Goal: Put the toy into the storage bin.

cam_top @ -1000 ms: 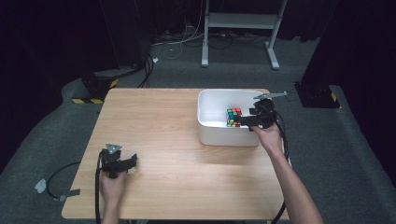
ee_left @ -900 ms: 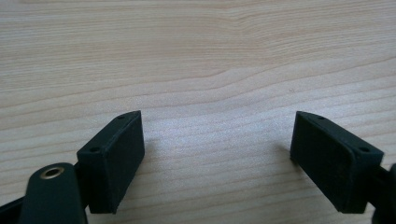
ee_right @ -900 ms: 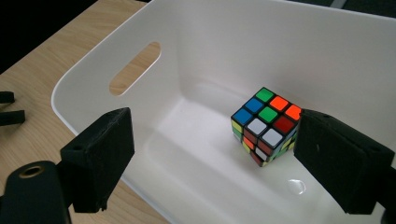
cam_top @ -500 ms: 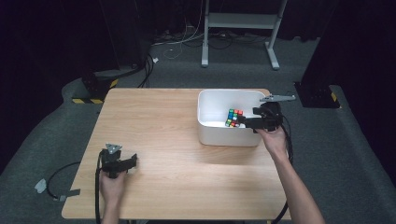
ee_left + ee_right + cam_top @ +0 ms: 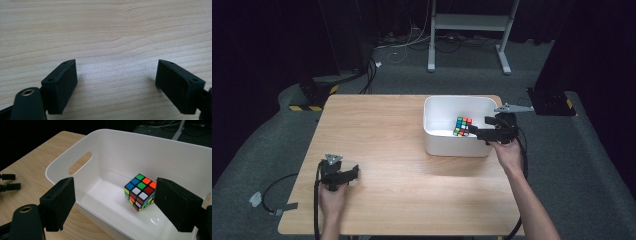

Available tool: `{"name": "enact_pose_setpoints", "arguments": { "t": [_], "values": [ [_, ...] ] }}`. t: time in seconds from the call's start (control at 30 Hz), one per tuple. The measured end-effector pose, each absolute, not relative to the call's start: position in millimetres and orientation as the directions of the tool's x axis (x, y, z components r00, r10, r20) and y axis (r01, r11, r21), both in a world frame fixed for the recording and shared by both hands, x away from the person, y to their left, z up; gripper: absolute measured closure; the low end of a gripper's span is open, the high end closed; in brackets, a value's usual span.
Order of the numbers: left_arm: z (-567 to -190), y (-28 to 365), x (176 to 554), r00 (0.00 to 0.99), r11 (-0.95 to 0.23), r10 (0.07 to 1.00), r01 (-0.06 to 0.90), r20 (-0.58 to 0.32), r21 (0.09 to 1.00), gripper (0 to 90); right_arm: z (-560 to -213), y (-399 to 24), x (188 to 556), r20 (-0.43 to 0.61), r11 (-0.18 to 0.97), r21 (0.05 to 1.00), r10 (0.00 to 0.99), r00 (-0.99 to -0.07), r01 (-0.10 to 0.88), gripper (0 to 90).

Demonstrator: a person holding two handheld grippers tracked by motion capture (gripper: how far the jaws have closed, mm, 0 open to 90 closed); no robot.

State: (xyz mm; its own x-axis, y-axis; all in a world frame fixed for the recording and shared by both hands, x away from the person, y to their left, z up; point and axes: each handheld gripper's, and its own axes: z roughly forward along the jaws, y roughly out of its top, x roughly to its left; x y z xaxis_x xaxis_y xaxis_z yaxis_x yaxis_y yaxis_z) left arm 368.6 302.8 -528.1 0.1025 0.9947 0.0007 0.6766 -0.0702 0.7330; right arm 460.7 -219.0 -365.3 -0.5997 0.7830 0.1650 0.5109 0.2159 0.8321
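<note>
**Puzzle cube lies in the white tub, both grippers empty**

A pale wooden table [image 5: 412,150] stands on grey carpet in a dark room. Nearest the person, at the table's front left, the left gripper [image 5: 354,172] rests low over bare wood; in the left gripper view its jaws stand wide apart with only wood grain between them. Off the table's front left edge a cable with a grey connector [image 5: 256,199] lies on the carpet.

Farther in, on the right, the right gripper [image 5: 472,131] hangs at the right rim of a white plastic tub [image 5: 447,145] and points into it. Its jaws have just been closing, yet they grip nothing. The colourful puzzle cube [image 5: 140,191] sits free on the tub's floor beyond them, near the right-hand wall, slightly tilted. In the right gripper view the tub's near wall crosses between the jaws and the cube, and the right jaw covers the cube's edge.

Beyond the table, cables [image 5: 412,47] trail over the floor by a white metal stand [image 5: 467,22], with a yellow-and-black striped block [image 5: 309,95] at the left.
</note>
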Motion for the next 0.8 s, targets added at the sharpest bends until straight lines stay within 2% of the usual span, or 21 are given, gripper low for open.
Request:
{"name": "enact_pose_setpoints", "arguments": {
  "t": [0.8],
  "values": [
    [-528, 303, 369, 0.102, -0.071, 0.995, 0.677, 0.002, 0.733, 17.8, -364, -227, 438, 0.168, 0.182, 0.864, 0.774, -0.610, 0.469, 19.2]
  ]
}}
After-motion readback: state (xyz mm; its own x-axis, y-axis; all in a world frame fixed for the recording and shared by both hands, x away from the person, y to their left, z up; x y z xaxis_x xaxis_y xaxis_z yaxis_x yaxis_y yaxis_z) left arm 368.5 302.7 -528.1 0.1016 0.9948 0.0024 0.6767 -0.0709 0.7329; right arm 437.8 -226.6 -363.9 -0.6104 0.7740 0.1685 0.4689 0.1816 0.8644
